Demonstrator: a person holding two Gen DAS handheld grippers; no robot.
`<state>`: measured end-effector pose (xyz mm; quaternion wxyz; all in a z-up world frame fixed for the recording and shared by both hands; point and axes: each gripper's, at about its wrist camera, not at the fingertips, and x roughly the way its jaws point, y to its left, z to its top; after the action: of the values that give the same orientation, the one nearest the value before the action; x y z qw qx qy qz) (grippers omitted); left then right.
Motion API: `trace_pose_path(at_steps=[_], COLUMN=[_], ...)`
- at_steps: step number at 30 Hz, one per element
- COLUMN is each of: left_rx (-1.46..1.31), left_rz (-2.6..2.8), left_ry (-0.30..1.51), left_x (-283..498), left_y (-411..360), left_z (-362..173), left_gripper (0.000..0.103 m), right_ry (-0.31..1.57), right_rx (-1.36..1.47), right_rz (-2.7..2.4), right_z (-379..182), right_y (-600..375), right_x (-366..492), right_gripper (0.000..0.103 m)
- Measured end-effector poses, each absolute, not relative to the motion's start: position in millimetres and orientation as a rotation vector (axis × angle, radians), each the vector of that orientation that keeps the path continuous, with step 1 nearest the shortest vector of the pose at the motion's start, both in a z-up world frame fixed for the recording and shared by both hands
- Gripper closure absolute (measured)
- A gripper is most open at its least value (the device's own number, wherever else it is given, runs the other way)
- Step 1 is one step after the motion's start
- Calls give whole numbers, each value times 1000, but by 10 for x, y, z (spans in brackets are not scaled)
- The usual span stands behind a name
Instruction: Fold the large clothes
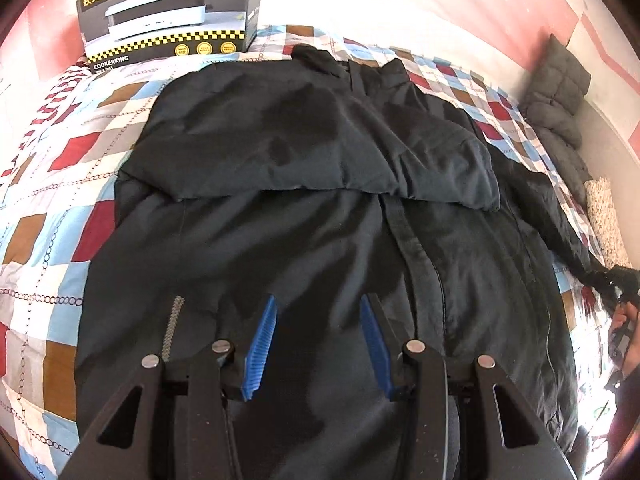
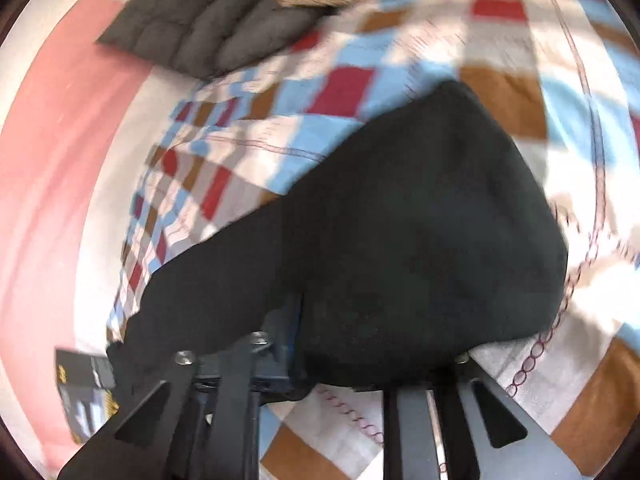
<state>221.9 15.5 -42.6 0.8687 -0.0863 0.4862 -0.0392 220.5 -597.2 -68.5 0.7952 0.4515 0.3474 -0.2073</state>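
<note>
- Your left gripper (image 1: 318,334) hung just above the black jacket (image 1: 312,208), its blue fingers (image 1: 260,354) spread wide apart with nothing between them
- The jacket lay spread on the patchwork bedspread (image 1: 52,208), front up, with one sleeve already folded across the chest so that its lower edge ran across the body
- The zipper placket (image 1: 404,232) ran toward you and passed just right of the open jaws, under the right-hand finger
- A grey drawcord (image 1: 172,328) lay on the cloth just beside the left finger
- Your right gripper (image 1: 618,280) showed at the far right edge of the left wrist view, with the other sleeve (image 1: 560,220) drawn out taut to it
- In the right wrist view that sleeve (image 2: 400,232) bulged over the jaws and hid the fingertips; the cloth ran down between the fingers, so the jaws were closed upon it
- That view was blurred, so the exact hold could not be read
- A Cookerking box (image 1: 168,12) stood at the head of the bed and a grey quilted cushion (image 1: 560,92) lay against the pink wall (image 2: 48,152)
</note>
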Motion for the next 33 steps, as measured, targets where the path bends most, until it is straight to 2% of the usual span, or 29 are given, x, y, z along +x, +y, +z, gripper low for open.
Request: trace_pose_path(at_steps=[11, 18, 24, 31, 33], left_rx=[-222, -293, -347, -385, -397], left_rz=[-4, 59, 99, 136, 145], left_ry=[975, 962, 957, 946, 947], left_x=[2269, 2204, 2102, 2009, 1987], left_y=[534, 937, 1240, 1543, 1612], left_z=[-362, -426, -519, -607, -653], left_gripper=[57, 57, 57, 57, 57], right_ry=[598, 603, 685, 888, 944], right_rx=[599, 434, 328, 217, 183], right_rz=[-147, 120, 283, 386, 395], right_z=[926, 1451, 1297, 448, 209], right_y=[-4905, -3691, -2598, -1472, -1296], right_x=[2693, 3214, 3574, 3932, 3964], right_gripper=[91, 91, 91, 90, 88])
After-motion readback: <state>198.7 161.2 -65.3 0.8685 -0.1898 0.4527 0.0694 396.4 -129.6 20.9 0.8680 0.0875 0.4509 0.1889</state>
